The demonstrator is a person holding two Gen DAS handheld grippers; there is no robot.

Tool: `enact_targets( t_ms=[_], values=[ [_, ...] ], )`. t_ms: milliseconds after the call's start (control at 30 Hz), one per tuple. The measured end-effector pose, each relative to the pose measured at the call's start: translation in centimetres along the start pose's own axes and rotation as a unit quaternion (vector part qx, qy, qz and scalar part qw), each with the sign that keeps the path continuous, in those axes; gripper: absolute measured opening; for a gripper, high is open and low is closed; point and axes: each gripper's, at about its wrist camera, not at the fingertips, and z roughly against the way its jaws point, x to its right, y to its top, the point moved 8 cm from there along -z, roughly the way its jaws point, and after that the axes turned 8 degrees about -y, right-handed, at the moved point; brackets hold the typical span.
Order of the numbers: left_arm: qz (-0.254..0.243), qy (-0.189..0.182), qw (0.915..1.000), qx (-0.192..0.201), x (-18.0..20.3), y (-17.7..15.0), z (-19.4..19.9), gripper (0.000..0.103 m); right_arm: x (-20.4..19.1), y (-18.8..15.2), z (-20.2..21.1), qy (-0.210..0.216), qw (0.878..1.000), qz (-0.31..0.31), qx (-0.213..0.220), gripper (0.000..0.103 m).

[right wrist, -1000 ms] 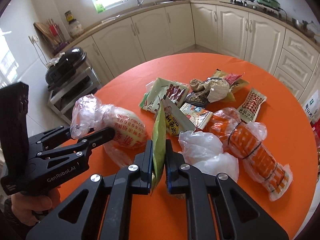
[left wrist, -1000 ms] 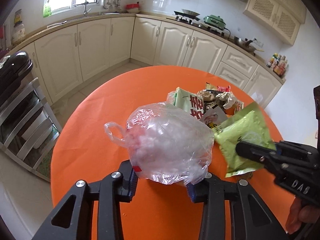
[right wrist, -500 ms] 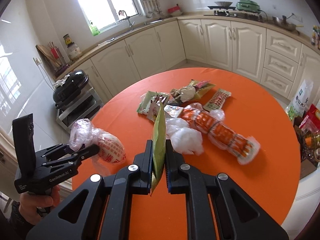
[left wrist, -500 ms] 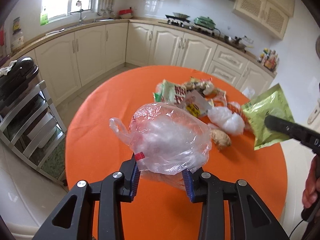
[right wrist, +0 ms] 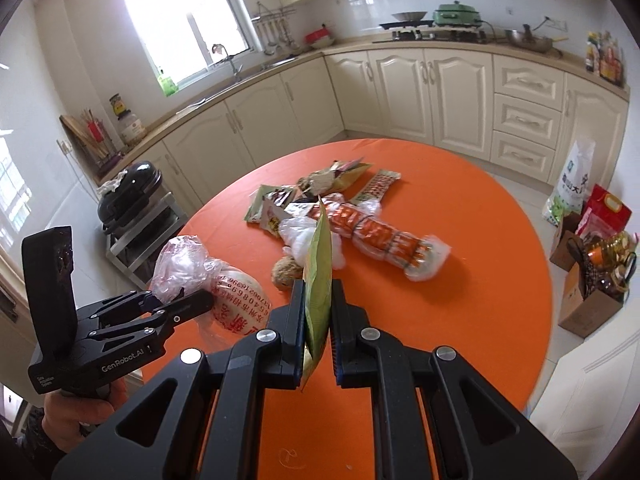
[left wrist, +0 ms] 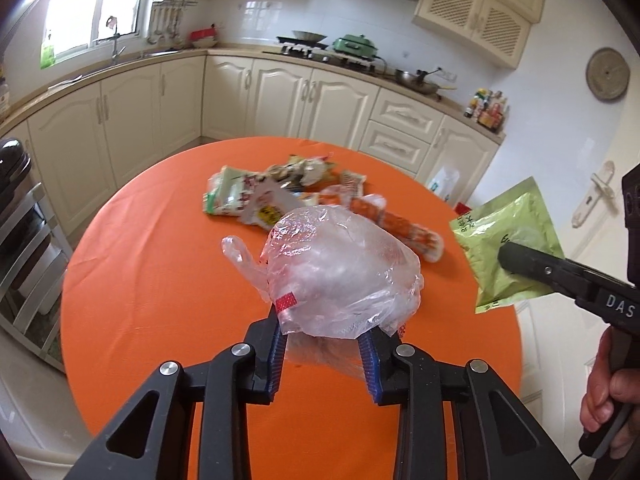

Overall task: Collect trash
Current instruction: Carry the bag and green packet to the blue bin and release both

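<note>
My left gripper (left wrist: 324,332) holds a crumpled clear plastic bag (left wrist: 340,272) with red print above the round orange table (left wrist: 160,280); its blue pads squeeze the bag's base and the jaws are closing further. The same bag (right wrist: 224,284) and left gripper (right wrist: 192,304) show at the lower left of the right wrist view. My right gripper (right wrist: 318,292) is shut on a flat green packet (right wrist: 318,264), held edge-on; the packet (left wrist: 516,232) hangs at the right of the left wrist view. More wrappers (left wrist: 280,196) lie in a pile at mid-table.
On the table lie a long orange sausage pack (right wrist: 380,236), a white crumpled bag (right wrist: 296,232) and a brown lump (right wrist: 286,272). A metal rack with a black appliance (right wrist: 132,196) stands left of the table. Boxes and bags (right wrist: 592,264) sit on the floor at right.
Both grippers have risen and drawn back from the wrapper pile, each carrying its item. The table and pile now look smaller and farther away.
</note>
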Motion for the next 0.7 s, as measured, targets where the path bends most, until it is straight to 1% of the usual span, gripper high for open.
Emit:
enact_targets(
  t_ms=[233,367,533,700],
  values=[
    [-0.032,-0.041,0.9986,0.004,6.6,0.8,-0.2,0.029,4.7,-0.9,3.3,-0.030,0.999,-0.032,0.016,0.010],
    [-0.061,-0.072,0.9955,0.011,11.4,1.7,0.0,0.029,8.3,-1.4,5.9,-0.056,0.996,-0.055,0.032,0.010],
    [-0.105,-0.110,0.9883,0.015,18.1,2.6,-0.4,0.029,14.5,-2.4,9.9,-0.104,0.988,-0.100,0.054,0.010],
    [-0.141,-0.147,0.9790,-0.003,24.5,2.3,-2.6,0.029,20.7,-4.3,12.7,-0.150,0.976,-0.148,0.057,0.010]
  ],
)
